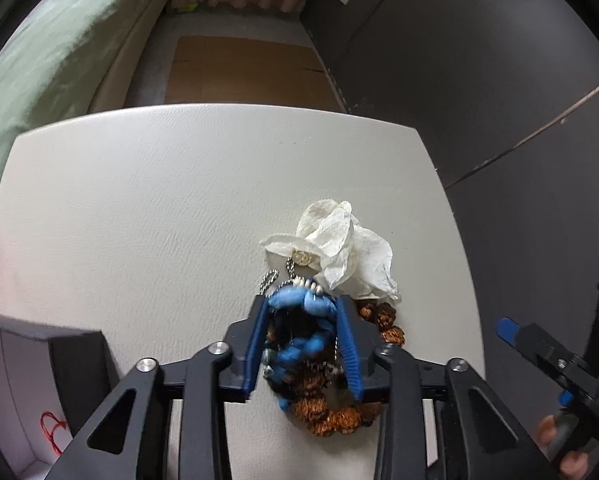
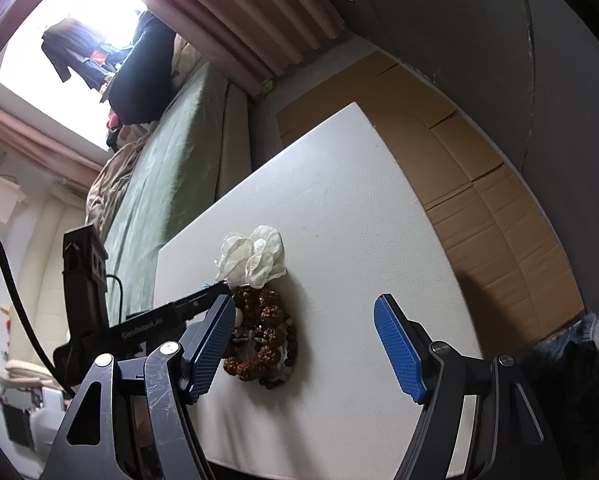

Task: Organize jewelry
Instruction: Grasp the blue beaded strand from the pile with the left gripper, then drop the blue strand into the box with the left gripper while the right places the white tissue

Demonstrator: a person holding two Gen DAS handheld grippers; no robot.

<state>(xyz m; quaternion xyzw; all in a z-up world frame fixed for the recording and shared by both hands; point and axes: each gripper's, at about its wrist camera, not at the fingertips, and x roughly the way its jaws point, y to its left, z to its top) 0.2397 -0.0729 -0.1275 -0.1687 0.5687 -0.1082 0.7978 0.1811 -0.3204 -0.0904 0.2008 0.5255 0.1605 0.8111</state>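
Note:
A pile of jewelry lies on the white table [image 1: 159, 200]: a blue bead necklace [image 1: 299, 304], a brown seed-bead bracelet [image 1: 331, 416], a silver ball chain [image 1: 269, 278] and a white fabric flower [image 1: 339, 248]. My left gripper [image 1: 302, 308] is closed around the blue necklace, right over the pile. In the right wrist view the brown bracelet [image 2: 259, 336] and white flower [image 2: 255, 256] lie ahead on the table [image 2: 359, 220]. My right gripper [image 2: 305, 344] is open and empty, just right of the pile. The left gripper [image 2: 203, 300] reaches in from the left.
An open dark box with a white lining [image 1: 23, 380] holding a red cord [image 1: 51, 428] stands at the table's left front. Cardboard [image 1: 247, 72] lies on the floor beyond the table. A green bed [image 2: 159, 160] runs along the left. A dark wall is at the right.

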